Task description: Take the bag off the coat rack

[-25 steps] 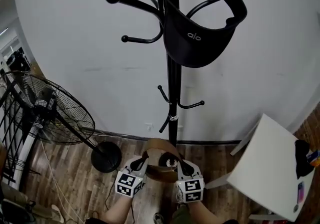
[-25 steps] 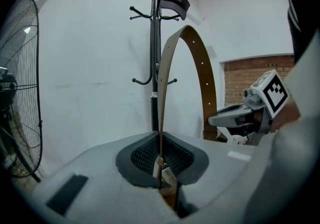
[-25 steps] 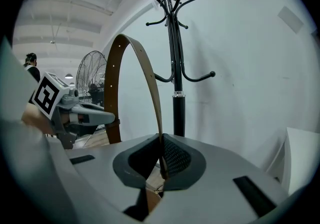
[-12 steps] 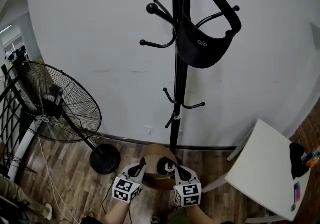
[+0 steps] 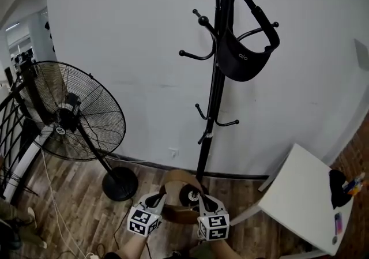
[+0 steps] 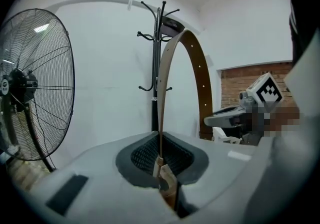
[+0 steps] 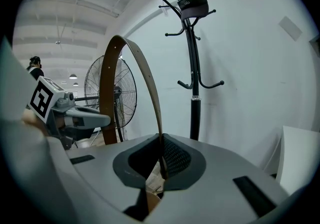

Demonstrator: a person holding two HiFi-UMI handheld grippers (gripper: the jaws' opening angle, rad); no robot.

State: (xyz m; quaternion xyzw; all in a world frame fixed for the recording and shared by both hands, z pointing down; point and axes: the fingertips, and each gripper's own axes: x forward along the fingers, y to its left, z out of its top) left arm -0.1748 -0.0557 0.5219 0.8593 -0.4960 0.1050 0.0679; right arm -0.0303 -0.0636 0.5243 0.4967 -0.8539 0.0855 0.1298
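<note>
A black bag (image 5: 245, 56) hangs by its strap from an upper hook of the black coat rack (image 5: 216, 99), far above both grippers. It also shows at the rack's top in the right gripper view, as the black bag (image 7: 194, 4). Low in the head view, my left gripper (image 5: 155, 199) and right gripper (image 5: 203, 200) sit side by side near the rack's foot. Each is shut on one end of a brown strap (image 5: 181, 181) with punched holes. The strap (image 6: 200, 78) arches between them. The left gripper (image 6: 161, 168) and the right gripper (image 7: 161, 160) pinch it edge-on.
A large standing fan (image 5: 75, 113) stands to the left on the wood floor, with cables beside it. A white table (image 5: 302, 197) at the right carries a black object (image 5: 339, 186) and small items. A white wall is behind the rack. A person (image 7: 35, 66) stands far off.
The head view has pulled back: the coat rack and black bag look smaller and further right, and more of the fan shows. Both grippers stay low, shut on the brown strap.
</note>
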